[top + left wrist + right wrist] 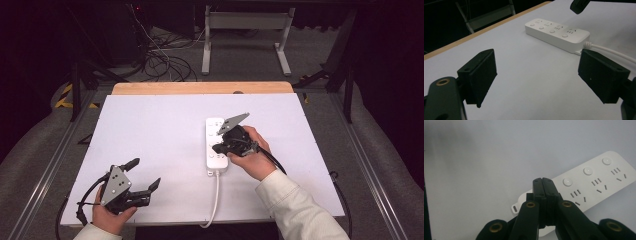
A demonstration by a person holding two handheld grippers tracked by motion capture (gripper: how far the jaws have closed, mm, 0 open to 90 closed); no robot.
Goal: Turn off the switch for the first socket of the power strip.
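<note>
A white power strip lies lengthwise in the middle of the white table, and its white cable runs off the near edge. My right gripper is shut with nothing between its jaws, its tips over the strip's cable end. In the right gripper view the shut jaws hover just above the end of the strip beside a round switch button. My left gripper rests open at the table's near left corner, empty. The left gripper view has the open jaws framing bare table, with the strip beyond.
The table's far edge is a wooden strip. Behind it on the floor stand a white frame and loose black cables. Metal rails run along both sides of the table.
</note>
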